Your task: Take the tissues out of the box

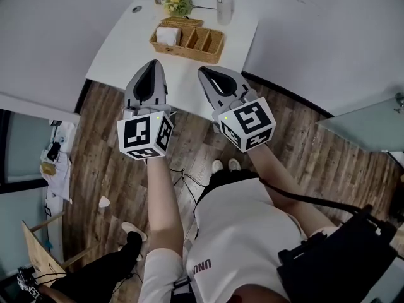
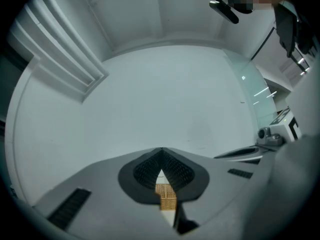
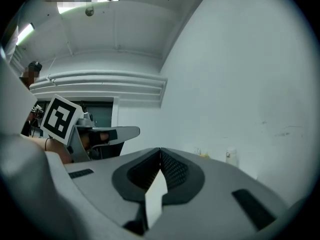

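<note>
While left claw [image 1: 154,65], right claw [image 1: 205,72] closed, distant tissues [image 1: 168,35] indistinct.

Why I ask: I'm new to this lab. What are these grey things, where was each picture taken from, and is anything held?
No robot here: a person holds a two-jaw tool in each hand, the left gripper and the right gripper. One picture comes from a camera on the person's head, looking down; the other two from cameras riding on each gripper, looking along its jaws. On the white table stand a wicker basket with tissues in one end compartment, flowers and a white bottle. Both pairs of jaws are shut and hold nothing.
</note>
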The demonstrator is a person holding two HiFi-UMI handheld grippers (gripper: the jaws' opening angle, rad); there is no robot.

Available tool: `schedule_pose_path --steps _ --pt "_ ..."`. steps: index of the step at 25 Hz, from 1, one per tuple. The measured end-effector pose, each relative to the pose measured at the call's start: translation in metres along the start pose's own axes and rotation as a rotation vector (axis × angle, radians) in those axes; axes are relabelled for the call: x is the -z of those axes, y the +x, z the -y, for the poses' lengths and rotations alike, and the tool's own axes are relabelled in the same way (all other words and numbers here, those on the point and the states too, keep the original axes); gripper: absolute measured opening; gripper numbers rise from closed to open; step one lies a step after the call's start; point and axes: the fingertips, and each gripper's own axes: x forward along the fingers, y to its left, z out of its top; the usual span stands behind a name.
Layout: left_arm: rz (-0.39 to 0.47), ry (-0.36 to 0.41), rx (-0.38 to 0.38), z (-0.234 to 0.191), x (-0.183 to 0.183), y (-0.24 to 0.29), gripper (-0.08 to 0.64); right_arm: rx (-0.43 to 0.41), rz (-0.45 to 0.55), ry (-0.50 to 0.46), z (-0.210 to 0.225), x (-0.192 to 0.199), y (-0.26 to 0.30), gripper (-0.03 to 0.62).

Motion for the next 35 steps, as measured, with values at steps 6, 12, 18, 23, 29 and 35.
schedule_pose_path --steps 6,12,18,23,29,35 --pt "0.000 0.005 0.013 -0.011 0.000 -0.004 0.012 0.006 0.011 0.007 -0.010 -0.002 0.008 0.020" --pt "0.001 -0.013 0.010 -0.025 0.007 -0.007 0.011 0.026 -0.001 -0.003 -0.017 0.004 0.013 0.021" --pt "0.001 -0.017 -0.007 -0.032 0.009 -0.007 0.011 0.040 0.008 -0.011 -0.013 0.001 0.018 0.021" --pt "0.044 0.002 0.023 -0.035 0.004 -0.003 0.012 -0.052 0.090 0.048 -0.017 -0.008 0.025 0.021" --pt "0.022 0.025 0.023 -0.052 0.012 0.019 0.011 -0.068 0.079 0.096 -0.007 0.003 0.057 0.021" --pt "-0.006 0.047 0.027 -0.077 0.025 0.043 0.011 -0.050 0.045 0.102 0.005 0.015 0.097 0.021"
